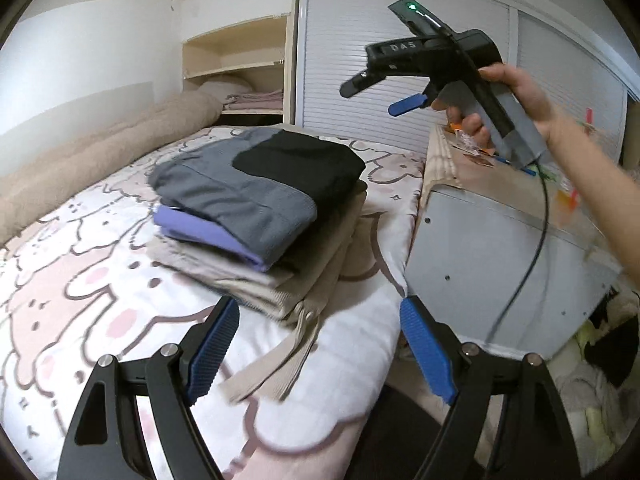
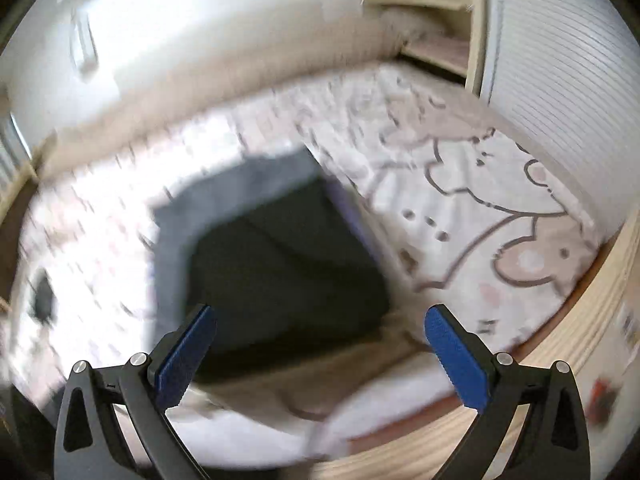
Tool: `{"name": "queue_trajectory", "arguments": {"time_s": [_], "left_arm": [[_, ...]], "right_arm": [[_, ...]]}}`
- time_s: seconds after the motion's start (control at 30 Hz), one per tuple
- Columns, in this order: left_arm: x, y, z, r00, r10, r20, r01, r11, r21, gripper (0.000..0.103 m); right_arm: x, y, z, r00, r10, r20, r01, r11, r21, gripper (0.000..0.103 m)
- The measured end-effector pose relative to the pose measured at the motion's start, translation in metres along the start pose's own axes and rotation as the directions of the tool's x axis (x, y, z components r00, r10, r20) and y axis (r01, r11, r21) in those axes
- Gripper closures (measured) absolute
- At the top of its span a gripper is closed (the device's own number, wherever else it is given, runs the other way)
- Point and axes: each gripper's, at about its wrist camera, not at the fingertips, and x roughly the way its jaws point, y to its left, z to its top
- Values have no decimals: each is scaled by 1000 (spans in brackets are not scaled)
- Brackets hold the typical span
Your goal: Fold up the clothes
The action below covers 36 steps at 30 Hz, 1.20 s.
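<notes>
A stack of folded clothes lies on the bed: a grey and black garment on top, a purple one under it, beige ones at the bottom with a strap hanging toward the front. My left gripper stands open just in front of the stack, nothing between its blue pads. The right gripper is held high in a hand at the upper right. In the blurred right wrist view that right gripper is open above the grey and black garment, apart from it.
The bed sheet has a pink cartoon print. A rolled beige quilt lies along the wall. Shelves and slatted wardrobe doors stand behind. A grey cabinet with small items on top sits right of the bed.
</notes>
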Motion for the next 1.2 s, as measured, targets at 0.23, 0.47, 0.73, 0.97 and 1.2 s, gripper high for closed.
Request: {"name": "queue_trajectory", "arguments": {"time_s": [0.23,0.47,0.73,0.97,1.2], "left_arm": [[-63,17,-25,998,63,8,-62,997,-42,18],[-120,41,-49,975,219,30,-213,967,-140,13],[-191,75,-56,895,440,76,-403,869,-288,3],[-225,100,-62,833,543,107,-468,793,-390,0],[-236,114,-64,758,646,86,-559,712,-424,0]], "right_arm": [[-43,84,-88,831,-456,318,319,860,399,0],[-39,179,-140,838,-368,403,282,924,258,0],[-37,241,-166,893,-239,381,247,969,30,0],[-47,275,-180,907,-185,379,235,968,-90,0],[-53,295,-186,929,-120,351,182,972,-150,0]]}}
